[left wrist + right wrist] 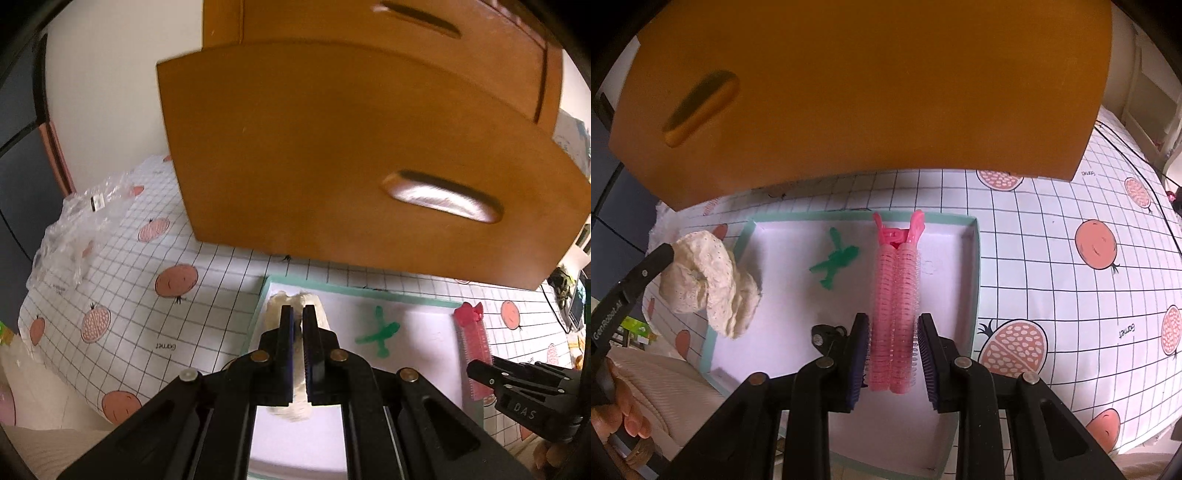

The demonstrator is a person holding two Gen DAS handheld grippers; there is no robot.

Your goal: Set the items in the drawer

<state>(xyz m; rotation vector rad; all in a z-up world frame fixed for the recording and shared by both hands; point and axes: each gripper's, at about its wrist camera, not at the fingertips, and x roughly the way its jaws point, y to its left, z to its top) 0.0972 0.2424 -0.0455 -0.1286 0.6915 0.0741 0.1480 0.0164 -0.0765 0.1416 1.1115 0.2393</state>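
— How far along are they with filling the drawer point(332, 147)?

— Barely started, I'd say. Both hands are carrying something, but nothing is going in yet, and from here I can't tell whether the drawer is pulled out far enough; only its wooden front is showing.

— What is each hand holding?

— The left gripper point(298, 314) is pinching a cream scrunchie point(709, 273), jaws pressed nearly together on the fabric, and it is hanging over the left edge of the tray point(975, 258). The right gripper point(893, 332) is clamping a pink clip point(895, 288) lengthwise between its pads, over the tray's right half.

— Anything left behind?

— A green clip point(836, 260) is lying in the tray, and something small and black point(827, 334) is sitting by the right gripper's left finger. I'm guessing those follow.

— And the surroundings?

— A checked cloth point(1071, 295) with pomegranate prints is covering the table. Crumpled clear plastic point(77, 229) is lying off to the left, near a pale wall.
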